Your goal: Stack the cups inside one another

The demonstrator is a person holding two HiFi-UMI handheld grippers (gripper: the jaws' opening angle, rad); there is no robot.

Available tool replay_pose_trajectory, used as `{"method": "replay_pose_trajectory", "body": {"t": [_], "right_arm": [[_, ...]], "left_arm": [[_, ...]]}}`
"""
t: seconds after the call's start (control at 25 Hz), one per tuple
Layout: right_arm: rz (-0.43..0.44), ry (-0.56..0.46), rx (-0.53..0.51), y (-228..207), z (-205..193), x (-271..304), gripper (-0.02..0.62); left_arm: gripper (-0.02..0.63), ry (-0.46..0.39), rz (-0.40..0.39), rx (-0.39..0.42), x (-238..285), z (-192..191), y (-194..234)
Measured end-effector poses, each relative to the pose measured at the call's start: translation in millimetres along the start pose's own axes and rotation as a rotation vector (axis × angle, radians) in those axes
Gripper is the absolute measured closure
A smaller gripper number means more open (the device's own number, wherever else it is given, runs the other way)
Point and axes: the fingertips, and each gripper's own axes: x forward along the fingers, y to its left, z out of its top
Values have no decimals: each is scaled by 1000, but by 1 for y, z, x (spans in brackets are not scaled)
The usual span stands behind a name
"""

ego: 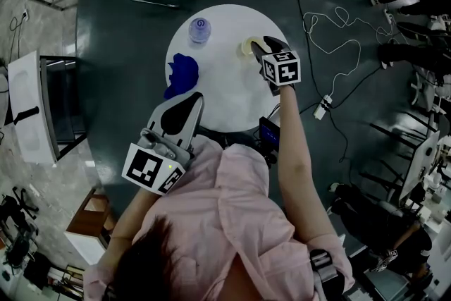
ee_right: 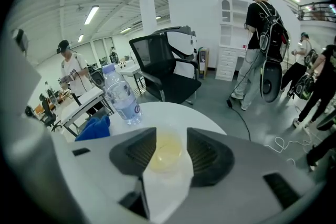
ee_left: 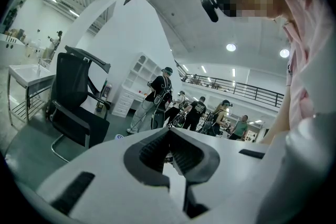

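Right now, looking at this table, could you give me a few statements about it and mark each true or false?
1. The table is round and white. True.
2. The water bottle lies on its side. False: it stands upright.
3. A yellowish cup sits between the right claw's jaws. True.
4. The blue cloth is on the floor. False: it lies on the table.
5. The left claw holds a cup. False: it is empty.
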Motion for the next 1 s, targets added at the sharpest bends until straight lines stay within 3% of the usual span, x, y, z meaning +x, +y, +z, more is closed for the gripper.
{"method": "replay_pose_trajectory", "body": {"t": [0.24, 0.44, 1.0], "right_arm": [[-30, -32, 2, -7, 7, -8, 426], [-78, -49, -17, -13, 8, -13, 547], [-98, -209, -4, -10, 34, -42, 563]], "left_arm": [[591, -1, -2, 4, 1, 2, -2], [591, -2, -1, 5, 0, 1, -3], [591, -5, -5, 49, -2, 0, -11]]}}
